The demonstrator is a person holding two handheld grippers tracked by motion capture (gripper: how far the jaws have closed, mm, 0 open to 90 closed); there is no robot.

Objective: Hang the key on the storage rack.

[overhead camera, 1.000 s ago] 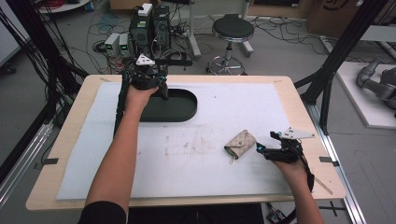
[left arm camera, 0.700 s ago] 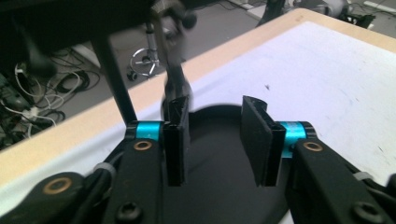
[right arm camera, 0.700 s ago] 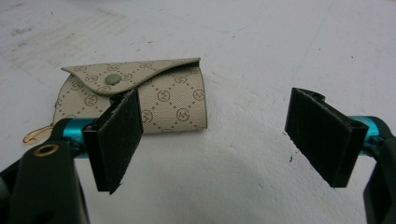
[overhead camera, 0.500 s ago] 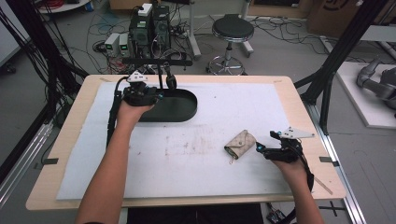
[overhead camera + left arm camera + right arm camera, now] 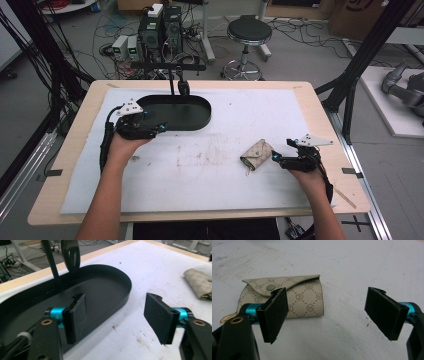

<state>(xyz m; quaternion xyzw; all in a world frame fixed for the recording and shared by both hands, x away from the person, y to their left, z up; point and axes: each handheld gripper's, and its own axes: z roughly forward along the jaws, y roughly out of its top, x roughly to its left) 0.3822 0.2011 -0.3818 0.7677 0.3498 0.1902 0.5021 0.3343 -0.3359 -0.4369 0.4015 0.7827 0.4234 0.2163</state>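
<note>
We are seeing a small beige pouch (image 5: 256, 155) lying flat on the white mat (image 5: 220, 185), right of centre. Our right gripper (image 5: 278, 159) is hovering just right of it, jaws spread wide. Far left, our left gripper (image 5: 159, 127) is hanging wide open at the black tray's (image 5: 197, 117) near edge.

Grey floor (image 5: 310, 55) w/ cables, black stool (image 5: 249, 31), PC towers (image 5: 161, 27), black frame posts (image 5: 372, 47)
</note>
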